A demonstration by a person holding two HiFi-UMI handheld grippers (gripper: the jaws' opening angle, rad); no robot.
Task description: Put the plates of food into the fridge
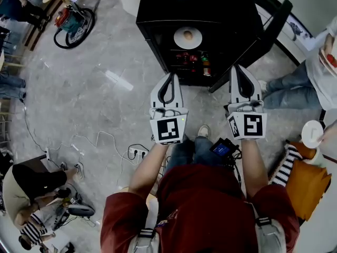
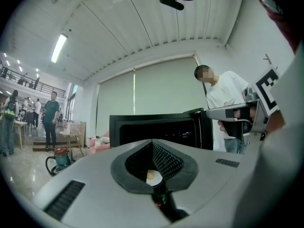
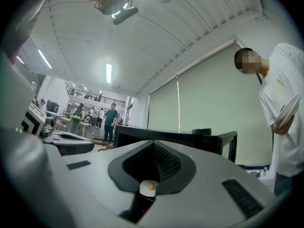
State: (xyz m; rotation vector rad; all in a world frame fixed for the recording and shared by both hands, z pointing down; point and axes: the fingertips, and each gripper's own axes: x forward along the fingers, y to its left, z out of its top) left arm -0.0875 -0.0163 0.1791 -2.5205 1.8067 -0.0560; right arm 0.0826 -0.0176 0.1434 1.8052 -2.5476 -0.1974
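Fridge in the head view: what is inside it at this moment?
The fridge holds a white plate with one pale round piece of food on its upper shelf, and a row of drinks on the shelf below. Anything deeper or lower is lost in darkness.

Bright ceiling strip lights (image 3: 109,73), heavy fisheye distortion, dark vignetted corners.

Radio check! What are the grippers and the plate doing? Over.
Left gripper shut, empty; right gripper shut, empty. One plate of food on the fridge's top shelf, door open. Nothing in the way.
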